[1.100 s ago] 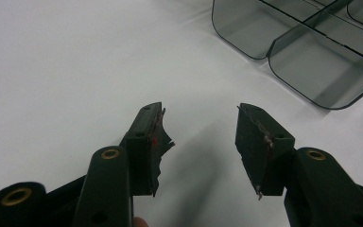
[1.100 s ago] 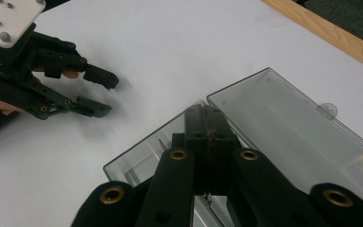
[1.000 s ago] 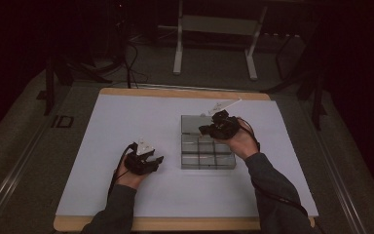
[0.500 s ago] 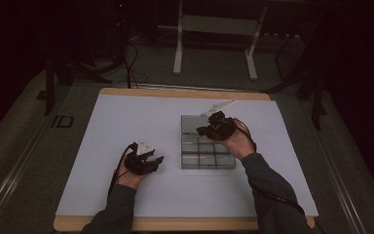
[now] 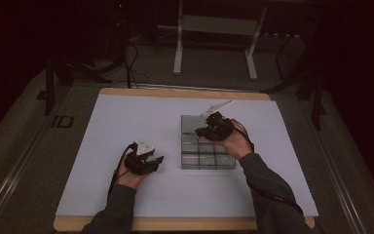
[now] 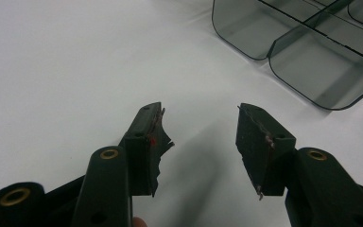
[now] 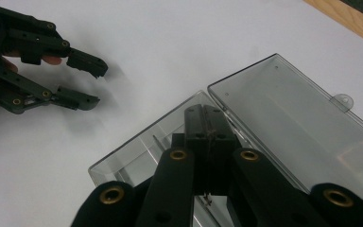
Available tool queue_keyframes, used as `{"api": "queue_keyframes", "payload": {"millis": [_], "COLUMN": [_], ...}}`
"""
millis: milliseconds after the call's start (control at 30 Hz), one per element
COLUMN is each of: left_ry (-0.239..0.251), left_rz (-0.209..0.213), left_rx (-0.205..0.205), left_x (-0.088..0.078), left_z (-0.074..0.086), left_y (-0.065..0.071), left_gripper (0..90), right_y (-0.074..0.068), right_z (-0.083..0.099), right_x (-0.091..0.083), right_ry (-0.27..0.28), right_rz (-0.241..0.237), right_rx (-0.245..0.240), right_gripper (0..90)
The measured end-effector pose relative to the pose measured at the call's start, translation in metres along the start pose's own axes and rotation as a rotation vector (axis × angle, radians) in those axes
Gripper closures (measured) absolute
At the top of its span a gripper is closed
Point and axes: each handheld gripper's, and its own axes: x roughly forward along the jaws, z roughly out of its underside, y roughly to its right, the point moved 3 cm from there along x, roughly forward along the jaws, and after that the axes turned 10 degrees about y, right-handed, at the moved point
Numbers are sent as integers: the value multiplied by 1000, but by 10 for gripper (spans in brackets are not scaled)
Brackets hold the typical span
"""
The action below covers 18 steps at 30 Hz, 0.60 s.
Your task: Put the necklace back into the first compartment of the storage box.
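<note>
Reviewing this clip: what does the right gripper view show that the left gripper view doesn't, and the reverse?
Right gripper view alone: the right hand-held gripper, its jaws shut, over the clear box's compartments, the flipped-open lid with its latch tab, and the table's wooden edge. Left gripper view alone: a close look between the left hand-held gripper's parted jaws, with nothing in the gap. Both: the white mat, the box, and the open left hand-held gripper.

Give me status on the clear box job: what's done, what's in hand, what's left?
Done: the clear compartment box lies opened flat, lid beside base. In hand: the right gripper is shut, its jaws over the base; whether it pinches anything, I cannot tell. Left: the left gripper rests open on the white table, holding nothing.
</note>
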Motion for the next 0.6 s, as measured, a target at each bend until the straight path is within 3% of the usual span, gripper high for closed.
{"api": "queue_keyframes", "payload": {"millis": [600], "left_ry": [1], "left_rz": [0], "left_rx": [-1], "left_x": [0], "left_z": [0], "left_y": [0], "left_gripper": [516], "right_y": [-1], "right_z": [3], "right_x": [10], "right_ry": [-27], "right_rz": [10], "right_rx": [-4], "right_gripper": [900]}}
